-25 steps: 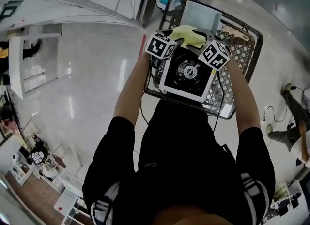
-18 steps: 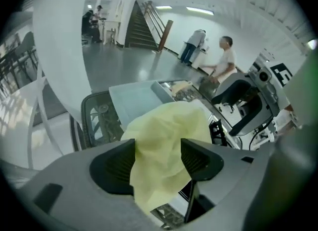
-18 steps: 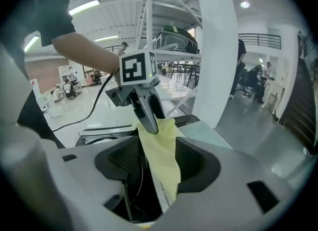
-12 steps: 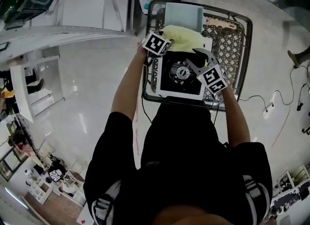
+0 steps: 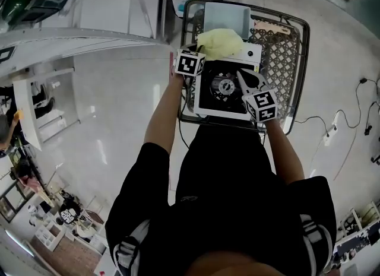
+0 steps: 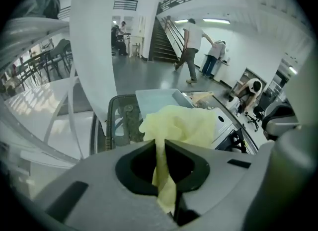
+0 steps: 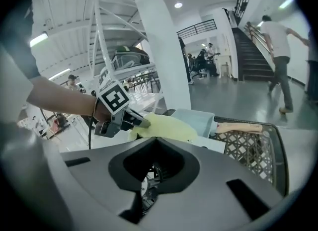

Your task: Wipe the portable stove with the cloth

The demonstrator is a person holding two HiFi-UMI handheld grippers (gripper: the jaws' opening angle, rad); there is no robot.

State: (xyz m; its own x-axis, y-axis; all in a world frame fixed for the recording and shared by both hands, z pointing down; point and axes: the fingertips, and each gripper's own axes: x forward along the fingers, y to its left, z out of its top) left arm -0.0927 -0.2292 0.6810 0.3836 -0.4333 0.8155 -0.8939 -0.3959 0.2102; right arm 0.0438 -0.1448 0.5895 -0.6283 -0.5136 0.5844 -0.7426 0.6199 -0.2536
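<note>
The portable stove (image 5: 205, 100), white with a black top and a round burner (image 5: 224, 86), lies in a wire cart. A yellow cloth (image 5: 221, 43) is bunched on its far edge. My left gripper (image 5: 202, 55) has just closed, and a fold of the cloth (image 6: 181, 125) is pinched between its jaws (image 6: 160, 143). My right gripper (image 5: 242, 76) has also just closed with nothing in it. It hovers over the stove's right side, beside the burner (image 7: 149, 188). The right gripper view shows the left gripper (image 7: 134, 119) at the cloth (image 7: 166, 125).
The stove fills the left half of the wire cart (image 5: 291, 49). A pale blue box (image 5: 225, 16) and a wooden-handled thing (image 5: 270, 31) lie at the cart's far end. A white pillar (image 6: 94, 36) stands close on the left. People walk near the stairs (image 6: 191, 46).
My right gripper came off the cloth, swung back toward me over the stove's right side and shut. My left gripper sank a little and closed on the cloth.
</note>
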